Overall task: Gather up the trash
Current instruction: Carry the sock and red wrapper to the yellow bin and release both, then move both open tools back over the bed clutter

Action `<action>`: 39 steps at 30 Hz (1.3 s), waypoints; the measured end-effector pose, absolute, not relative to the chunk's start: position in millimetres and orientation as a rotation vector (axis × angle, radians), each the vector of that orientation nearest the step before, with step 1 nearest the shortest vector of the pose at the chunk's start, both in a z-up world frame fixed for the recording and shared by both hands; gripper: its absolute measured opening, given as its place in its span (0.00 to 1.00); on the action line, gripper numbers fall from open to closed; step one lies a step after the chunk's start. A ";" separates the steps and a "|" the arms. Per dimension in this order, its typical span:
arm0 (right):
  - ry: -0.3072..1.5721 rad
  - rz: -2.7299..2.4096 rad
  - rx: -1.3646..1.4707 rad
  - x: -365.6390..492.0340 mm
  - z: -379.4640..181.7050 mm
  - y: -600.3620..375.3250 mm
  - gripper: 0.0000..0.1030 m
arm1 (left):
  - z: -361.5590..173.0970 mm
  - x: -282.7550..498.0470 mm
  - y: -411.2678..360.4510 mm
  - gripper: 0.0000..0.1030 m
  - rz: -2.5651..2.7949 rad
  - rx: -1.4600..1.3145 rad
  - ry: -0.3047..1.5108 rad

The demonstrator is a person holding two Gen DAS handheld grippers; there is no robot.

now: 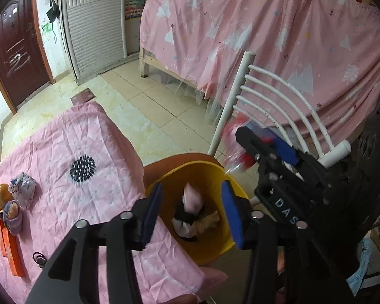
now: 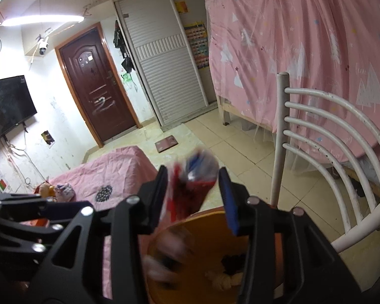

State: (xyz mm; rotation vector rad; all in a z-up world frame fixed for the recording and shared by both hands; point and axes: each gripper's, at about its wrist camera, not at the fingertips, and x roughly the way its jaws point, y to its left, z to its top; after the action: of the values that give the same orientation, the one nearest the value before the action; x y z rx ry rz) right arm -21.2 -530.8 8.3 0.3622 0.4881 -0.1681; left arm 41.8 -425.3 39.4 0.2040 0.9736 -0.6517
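Note:
A yellow bin [image 1: 210, 238] stands on a brown chair seat beside the pink-covered table [image 1: 71, 152]; it holds crumpled trash [image 1: 192, 202]. My left gripper [image 1: 192, 212] is open and empty above the bin's mouth. My right gripper [image 2: 193, 192] hovers over the bin [image 2: 202, 253], its jaws apart, with a blurred red, white and blue wrapper [image 2: 195, 177] between them; it also shows in the left wrist view [image 1: 236, 144]. Whether the fingers press the wrapper is unclear. A crumpled foil wrapper [image 1: 24, 187] lies on the table.
A white metal chair back [image 1: 278, 106] rises right behind the bin. Small toys [image 1: 5, 202], an orange box [image 1: 11, 253] and a black cable [image 1: 39, 258] lie at the table's left. A bed with a pink curtain [image 1: 266, 38] stands beyond; tiled floor between.

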 end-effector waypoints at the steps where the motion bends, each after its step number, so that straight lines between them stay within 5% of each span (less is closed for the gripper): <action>1: 0.487 -0.171 0.365 -21.1 8.2 -532.4 0.48 | 40.8 41.5 -424.5 0.43 -0.650 0.205 0.971; 15: 0.488 -0.122 0.334 -14.1 9.9 -513.6 0.63 | 61.6 39.4 -388.2 0.44 -0.609 0.173 0.932; 39: 0.504 0.063 0.155 17.1 12.2 -400.8 0.65 | 78.6 98.6 -213.6 0.45 -0.295 0.100 0.888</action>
State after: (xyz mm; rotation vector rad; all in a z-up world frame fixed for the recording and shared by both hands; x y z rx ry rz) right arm 17.1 -400.8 12.2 0.1550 0.5038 0.0631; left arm 98.6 -213.6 78.6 0.1001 0.8880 -0.2953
